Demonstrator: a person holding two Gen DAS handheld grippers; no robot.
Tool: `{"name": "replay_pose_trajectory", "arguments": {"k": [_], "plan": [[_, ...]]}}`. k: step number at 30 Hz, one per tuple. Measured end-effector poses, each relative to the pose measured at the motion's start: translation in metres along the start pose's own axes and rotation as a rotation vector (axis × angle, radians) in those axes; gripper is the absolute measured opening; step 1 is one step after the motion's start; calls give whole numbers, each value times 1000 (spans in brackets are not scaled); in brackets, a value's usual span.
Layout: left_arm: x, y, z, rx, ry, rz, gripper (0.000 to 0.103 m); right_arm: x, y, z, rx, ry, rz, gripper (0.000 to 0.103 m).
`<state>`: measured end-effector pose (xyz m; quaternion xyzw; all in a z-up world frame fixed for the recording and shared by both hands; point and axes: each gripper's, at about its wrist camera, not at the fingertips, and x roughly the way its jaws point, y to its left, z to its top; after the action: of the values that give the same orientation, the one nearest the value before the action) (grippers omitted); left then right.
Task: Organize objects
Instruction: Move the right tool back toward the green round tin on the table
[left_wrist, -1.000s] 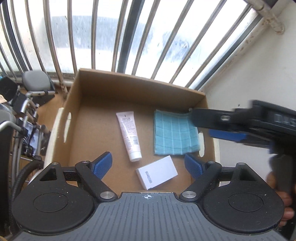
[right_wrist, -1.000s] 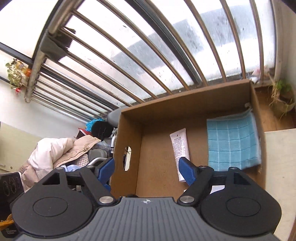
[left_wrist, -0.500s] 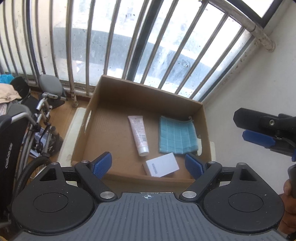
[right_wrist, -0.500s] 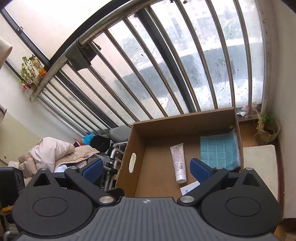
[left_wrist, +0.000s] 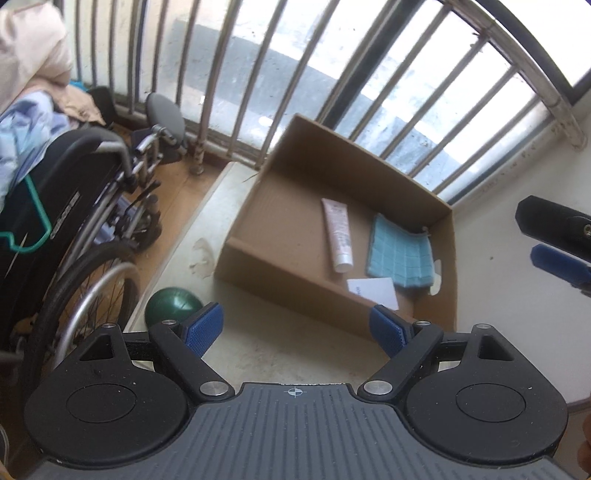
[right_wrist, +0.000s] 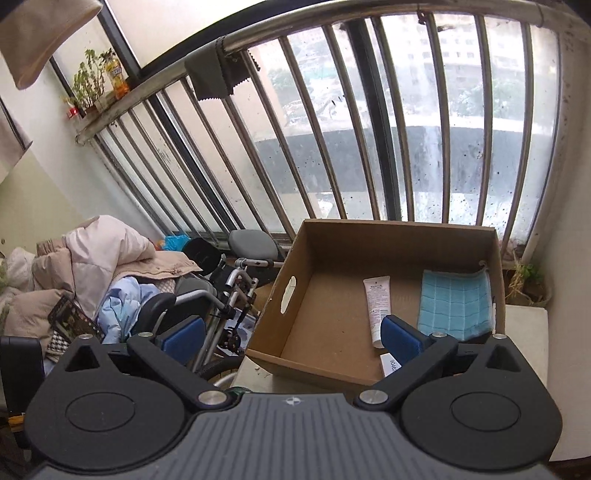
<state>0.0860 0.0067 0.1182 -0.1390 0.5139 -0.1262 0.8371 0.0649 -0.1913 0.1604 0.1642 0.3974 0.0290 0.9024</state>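
An open cardboard box (left_wrist: 284, 229) stands on a pale ledge (left_wrist: 258, 354) under the window bars. Inside lie a white tube (left_wrist: 338, 234), a folded blue cloth (left_wrist: 400, 254) and a small white carton (left_wrist: 373, 290). A dark green ball (left_wrist: 173, 304) rests left of the box, just beyond my left gripper (left_wrist: 295, 326), which is open and holds nothing. My right gripper (right_wrist: 291, 332) hangs open and bare, back from the box (right_wrist: 332, 317), with the tube (right_wrist: 378, 299), cloth (right_wrist: 456, 302) and carton (right_wrist: 391, 363) ahead. One of its fingers (left_wrist: 550, 225) shows at the right.
A folded wheelchair (left_wrist: 74, 206) fills the left side, with a heap of clothes (right_wrist: 92, 266) on it. Metal window bars (right_wrist: 332, 147) rise behind the box. A white wall (left_wrist: 517, 295) closes the right side, and a small potted plant (right_wrist: 528, 280) sits in the corner.
Both grippers have drawn back from the box, which now looks smaller and farther. The right gripper rose and its jaws spread wider. The green ball and the ledge came into the left wrist view.
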Motion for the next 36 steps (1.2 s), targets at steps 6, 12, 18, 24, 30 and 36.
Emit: {"name": "replay_pose_trajectory", "arguments": {"k": [6, 12, 18, 24, 30, 36], "plan": [[-8, 33, -16, -71, -8, 29, 87, 8, 38, -15, -112, -14, -64, 103], [2, 64, -36, -101, 3, 74, 87, 33, 60, -34, -153, 6, -48, 103], [23, 91, -65, -77, 19, 138, 87, 75, 65, -68, -144, 64, -28, 103], [64, 102, -88, -30, -24, 135, 87, 113, 57, -109, -154, 100, 5, 103], [100, 104, -89, 105, -86, 162, 87, 166, 36, -136, -133, 114, 68, 103], [133, 109, -77, 190, -24, 214, 87, 212, 31, -145, -90, 154, 190, 103]]}}
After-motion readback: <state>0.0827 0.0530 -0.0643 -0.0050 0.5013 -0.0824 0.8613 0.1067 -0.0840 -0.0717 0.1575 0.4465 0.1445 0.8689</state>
